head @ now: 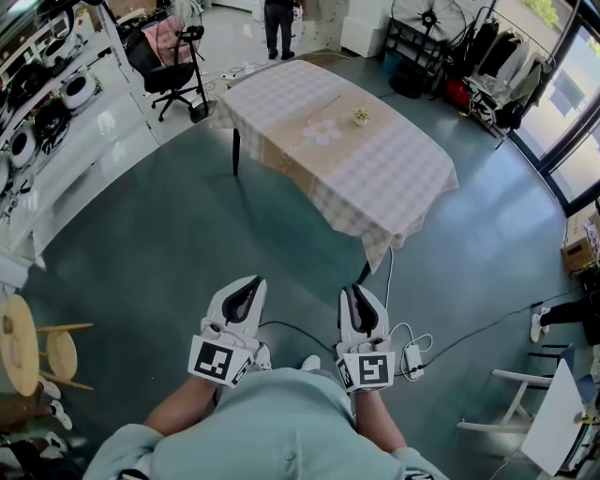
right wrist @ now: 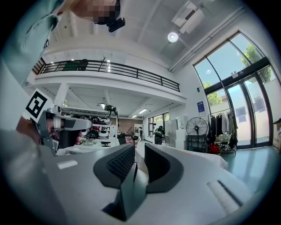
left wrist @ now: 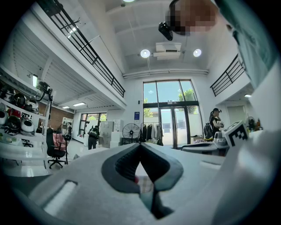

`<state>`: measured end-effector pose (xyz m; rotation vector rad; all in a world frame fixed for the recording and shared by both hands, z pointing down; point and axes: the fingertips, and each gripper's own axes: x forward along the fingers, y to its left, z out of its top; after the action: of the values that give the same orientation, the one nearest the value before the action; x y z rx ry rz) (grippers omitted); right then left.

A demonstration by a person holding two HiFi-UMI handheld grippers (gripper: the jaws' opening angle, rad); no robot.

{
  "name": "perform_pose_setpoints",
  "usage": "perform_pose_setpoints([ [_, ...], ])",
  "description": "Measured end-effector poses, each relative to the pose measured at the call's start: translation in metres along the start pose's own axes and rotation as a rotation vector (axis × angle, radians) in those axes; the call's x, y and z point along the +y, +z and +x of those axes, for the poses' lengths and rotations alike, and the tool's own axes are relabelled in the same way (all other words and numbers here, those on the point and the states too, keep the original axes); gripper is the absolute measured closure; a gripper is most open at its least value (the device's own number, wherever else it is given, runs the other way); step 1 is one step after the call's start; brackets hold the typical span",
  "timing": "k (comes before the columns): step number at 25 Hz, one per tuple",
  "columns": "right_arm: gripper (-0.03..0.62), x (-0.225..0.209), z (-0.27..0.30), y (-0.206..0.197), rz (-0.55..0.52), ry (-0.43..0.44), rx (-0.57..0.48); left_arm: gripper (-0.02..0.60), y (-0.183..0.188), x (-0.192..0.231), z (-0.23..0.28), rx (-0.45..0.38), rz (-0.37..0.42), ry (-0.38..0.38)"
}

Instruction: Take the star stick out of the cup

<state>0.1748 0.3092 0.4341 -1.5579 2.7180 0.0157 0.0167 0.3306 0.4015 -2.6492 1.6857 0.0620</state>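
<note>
A small cup (head: 360,116) with something pale sticking out of it stands on the far table (head: 394,178), which has a checked cloth; beside it lies a flower-shaped mat (head: 322,131). The star stick is too small to make out. Both grippers are held close to the person's body over the green floor, well short of the table. The left gripper (head: 254,281) has its fingertips touching and nothing between them, also in the left gripper view (left wrist: 140,146). The right gripper (head: 357,291) stands open, with a narrow empty gap between its pads (right wrist: 153,163).
A black office chair (head: 171,58) stands to the table's far left, with shelves of helmets (head: 42,117) along the left wall. Wooden stools (head: 28,349) are at my left, a white chair (head: 530,403) at my right. Cables and a power adaptor (head: 412,357) lie by my feet. A person (head: 278,26) stands far off.
</note>
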Motion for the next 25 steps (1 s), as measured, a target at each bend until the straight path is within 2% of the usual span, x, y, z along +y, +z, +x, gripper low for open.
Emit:
perform_pose_setpoints([
  [14, 0.454, 0.001, 0.007, 0.006, -0.006, 0.006, 0.000, 0.580, 0.001, 0.003, 0.003, 0.003, -0.001, 0.001],
  [25, 0.447, 0.006, 0.014, 0.004, -0.003, 0.001, 0.005, 0.580, -0.001, 0.012, 0.002, 0.002, 0.000, -0.001],
])
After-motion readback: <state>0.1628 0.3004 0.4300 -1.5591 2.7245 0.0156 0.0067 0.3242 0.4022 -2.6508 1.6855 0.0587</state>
